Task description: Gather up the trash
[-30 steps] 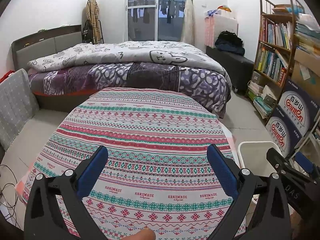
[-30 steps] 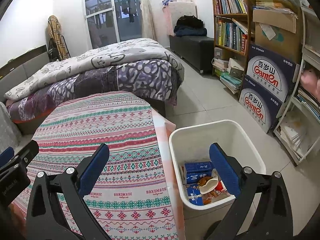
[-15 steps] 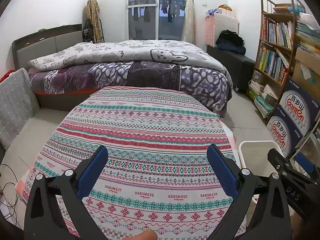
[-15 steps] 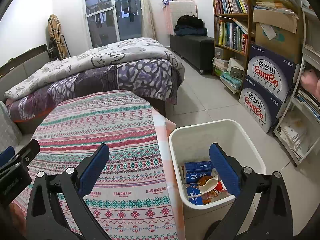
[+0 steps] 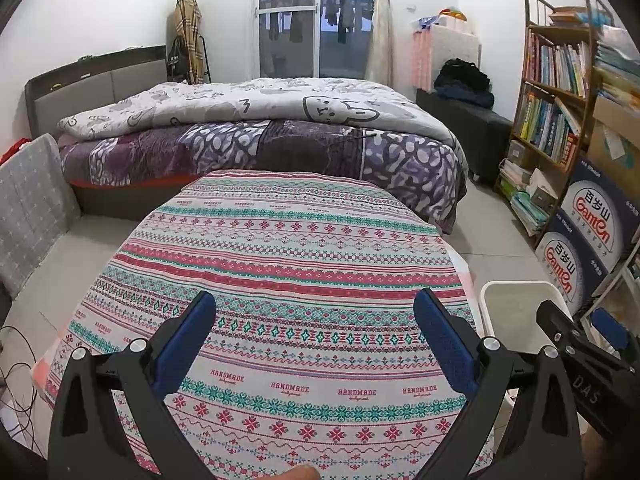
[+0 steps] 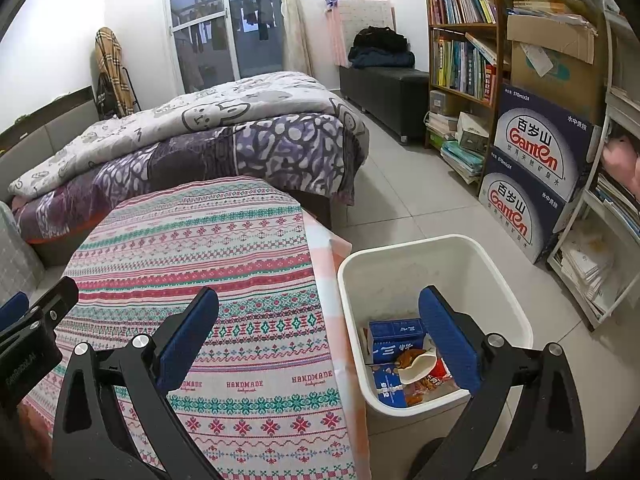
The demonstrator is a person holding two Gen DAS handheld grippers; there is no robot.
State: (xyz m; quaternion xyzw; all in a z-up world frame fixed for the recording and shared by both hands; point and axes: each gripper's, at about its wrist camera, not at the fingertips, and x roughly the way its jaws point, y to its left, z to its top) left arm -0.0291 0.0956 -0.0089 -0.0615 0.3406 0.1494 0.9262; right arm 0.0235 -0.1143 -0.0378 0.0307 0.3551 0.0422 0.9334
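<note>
Your left claw [image 5: 314,334] and right claw [image 6: 320,330] both gape wide, gripping nothing, above the worktop's patterned cloth printed "HANDMADE" [image 6: 224,248]. Beside its right edge, the white plastic bin [image 6: 404,256] holds blue cartons and wrappers [image 6: 400,354]. Farther right stand navy "Ganten" boxes [image 6: 536,148].

The tablecloth [image 5: 280,272] was woven cloth, matt, with a printed band pattern. The bin [image 6: 400,264] looked like smooth white plastic with a slight sheen. Inside it lay printed blue cartons [image 6: 394,332], probably coated paperboard. The left gripper [image 5: 316,344] had matt black plastic arms, textured blue pads and metal screws.
</note>
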